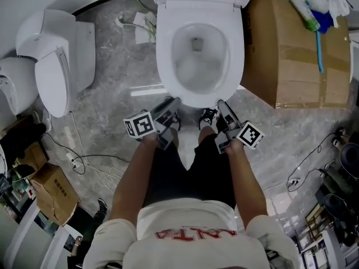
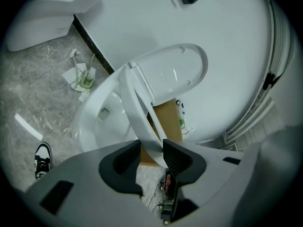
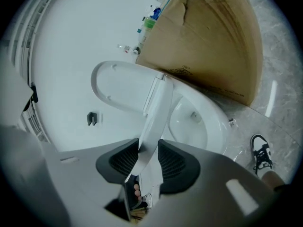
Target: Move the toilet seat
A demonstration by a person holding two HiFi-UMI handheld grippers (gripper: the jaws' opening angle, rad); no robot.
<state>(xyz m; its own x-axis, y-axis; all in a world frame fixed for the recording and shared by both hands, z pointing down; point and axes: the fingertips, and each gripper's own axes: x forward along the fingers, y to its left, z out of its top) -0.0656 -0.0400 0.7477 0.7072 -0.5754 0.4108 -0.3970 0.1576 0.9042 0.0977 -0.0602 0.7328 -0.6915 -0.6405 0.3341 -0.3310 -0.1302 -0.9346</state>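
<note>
One cardboard box [image 1: 286,60], its far end cut off, stands right of the toilet [image 1: 196,66]. A second toilet [image 1: 53,66] sits left. The single toilet seat [image 2: 135,108] tilts up off the bowl, its near rim clamped by the left hand-held gripper [image 2: 151,148] and the right hand-held gripper [image 3: 149,148].

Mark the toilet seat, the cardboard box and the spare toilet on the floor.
toilet seat [image 3: 157,117]: right gripper view, midway along the ring, seen edge-on.
cardboard box [image 1: 291,55]: head view, bare top face.
spare toilet [image 1: 53,80]: head view, its closed lid.
</note>
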